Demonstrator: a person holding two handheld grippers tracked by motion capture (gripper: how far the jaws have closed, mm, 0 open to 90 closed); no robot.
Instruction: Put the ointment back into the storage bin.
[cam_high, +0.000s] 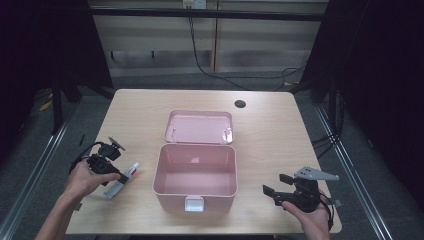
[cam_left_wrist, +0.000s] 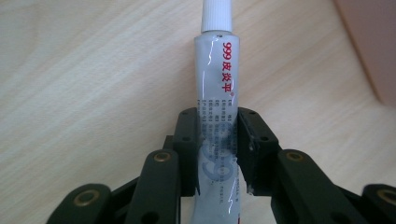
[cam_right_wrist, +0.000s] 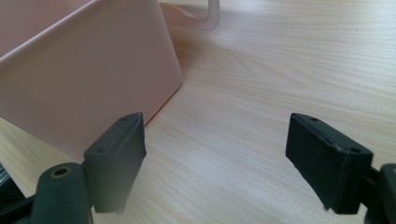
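- Right between the jaws of the left gripper (cam_left_wrist: 217, 154) sits a white ointment tube (cam_left_wrist: 218, 116): both pads press on its lower body, one from each side, and pinch it.
- Beyond the jaw tips the tube runs straight ahead, red lettering along it, ending in a ribbed white cap (cam_left_wrist: 216, 15) well past the pads.
- Under jaws and tube lies the pale wooden table (cam_left_wrist: 84, 84).
- Ahead and to the jaws' right, a corner of the pink box (cam_left_wrist: 373, 42) stands near the tube, apart from it.
- From the high view the left gripper (cam_high: 116, 176) holds the tube (cam_high: 122, 178) just beside the box's (cam_high: 195, 200) left wall.
- Across the box, the right gripper (cam_right_wrist: 215, 163) has its jaws spread wide with nothing between them, only bare table.
- Ahead and left of those open jaws rises the box's (cam_right_wrist: 84, 79) pink wall.
- Behind the box, its lid (cam_high: 199, 127) lies open on the table.
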